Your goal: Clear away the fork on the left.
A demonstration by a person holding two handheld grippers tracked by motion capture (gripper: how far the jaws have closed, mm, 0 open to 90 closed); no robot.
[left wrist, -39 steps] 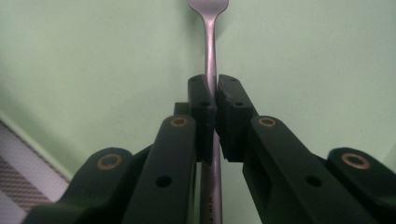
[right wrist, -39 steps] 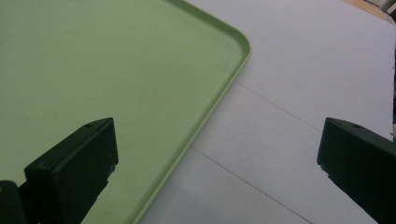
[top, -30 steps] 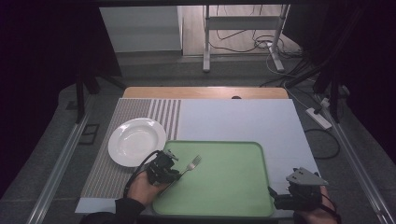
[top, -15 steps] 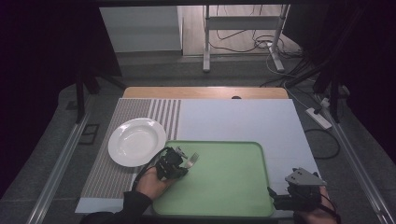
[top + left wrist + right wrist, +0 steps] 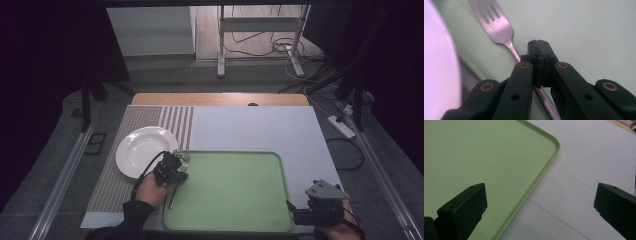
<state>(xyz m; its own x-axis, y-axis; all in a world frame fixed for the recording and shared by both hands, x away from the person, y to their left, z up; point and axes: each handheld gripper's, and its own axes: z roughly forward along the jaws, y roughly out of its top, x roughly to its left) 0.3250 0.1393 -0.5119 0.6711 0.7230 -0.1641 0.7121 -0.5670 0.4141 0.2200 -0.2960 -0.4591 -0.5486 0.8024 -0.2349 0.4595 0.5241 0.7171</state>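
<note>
My left hand-held gripper point(image 5: 539, 47) has its jaws pressed together on the neck of the fork point(image 5: 499, 26), at the left edge of the green tray point(image 5: 235, 192), tines toward the white plate point(image 5: 145, 150). The hold is narrow and off the fork's balance point — I judge the fork may pivot or slip on lifting and strike the plate rim just beside it. My right hand-held gripper point(image 5: 540, 202) stands with jaws wide apart over the tray's right edge on the bench point(image 5: 250, 130) — no support there.
</note>
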